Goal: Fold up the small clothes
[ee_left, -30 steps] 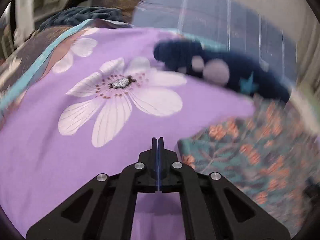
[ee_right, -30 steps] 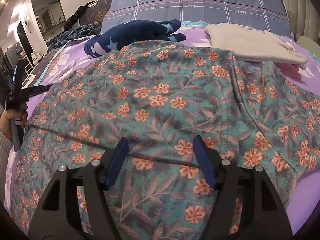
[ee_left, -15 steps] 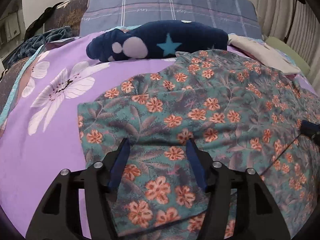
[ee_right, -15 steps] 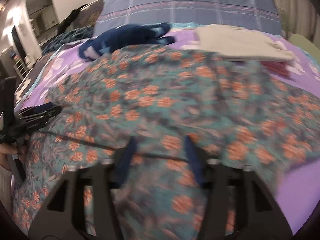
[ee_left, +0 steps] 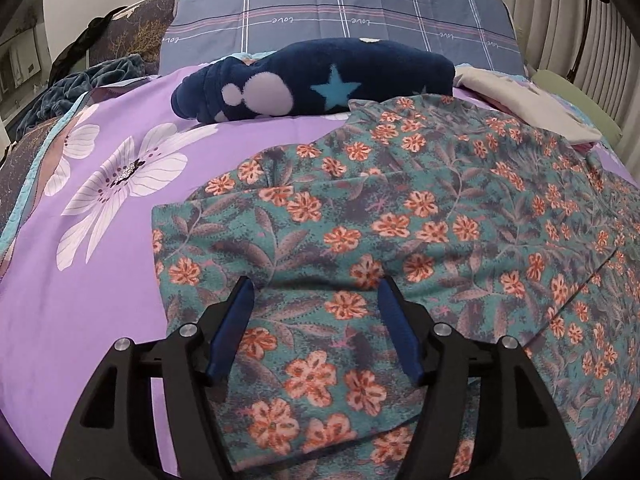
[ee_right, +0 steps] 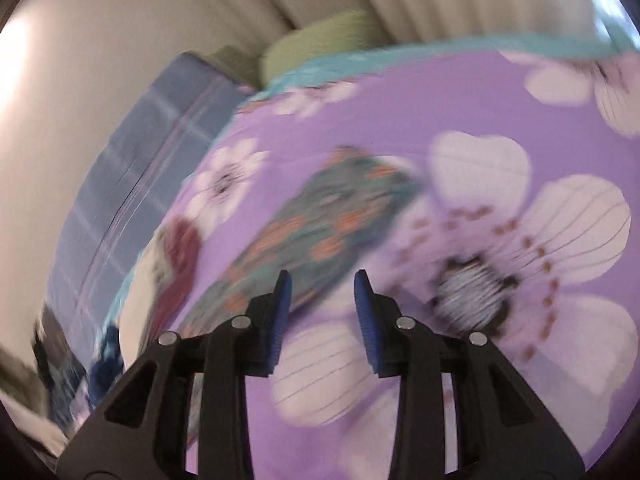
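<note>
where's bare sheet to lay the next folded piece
Free: purple flowered bedsheet left of the teal orange-flowered garment, below the navy star-print fleece bundle. Crowded: right side, where a cream folded cloth lies beside the garment.

Right wrist view motion-blurred; floral garment (ee_right: 320,216) smeared; its lower edge cut off in left view.

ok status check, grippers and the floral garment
Left gripper open over floral garment. Right gripper open, empty, over purple bedsheet. Navy star fleece behind, clear.
</note>
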